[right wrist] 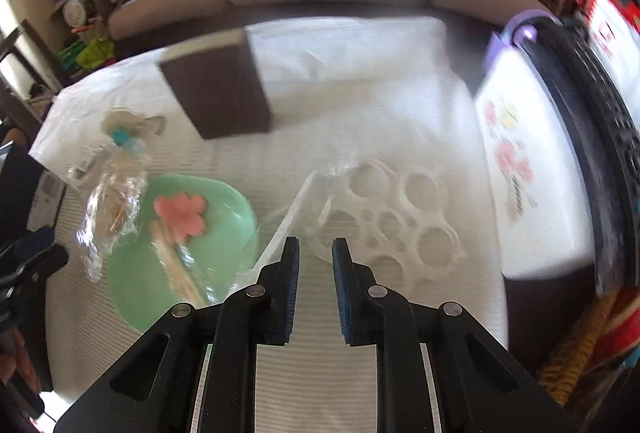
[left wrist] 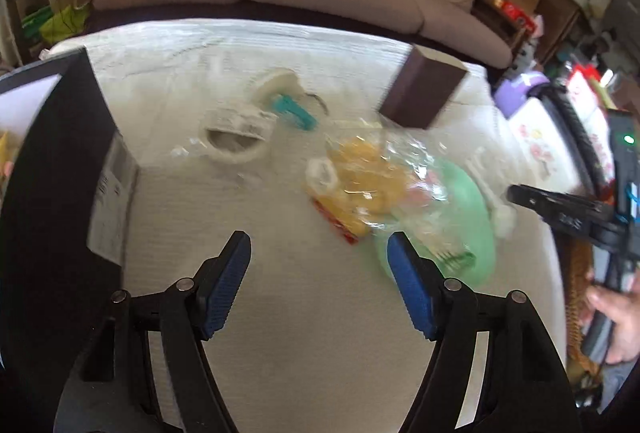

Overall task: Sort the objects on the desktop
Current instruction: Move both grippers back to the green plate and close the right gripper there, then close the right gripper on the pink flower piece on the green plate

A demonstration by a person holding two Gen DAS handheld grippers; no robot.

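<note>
The thing nearest your right gripper was the white plastic ring carrier, lying flat on the desk just ahead of the fingers, with a thin clear strip or straw running beside it toward the green plate. I judged the carrier light and floppy, likely to bend and slide on the cloth, so an edge or the web between two holes looked the best place to pinch it. Your right fingers stood a narrow gap apart and held nothing. The plate carried a pink flower piece and what looked like wooden sticks, with a crinkled clear bag draped over its far left rim; that bag would be slippery and shapeless, best gathered at a bunched fold. Your left gripper was spread wide and empty, hovering over bare cloth just short of the plate. Farther out stood a brown box, a roll of tape, a teal clip, and a dark box at the left edge. Blur hid finer detail.
</note>
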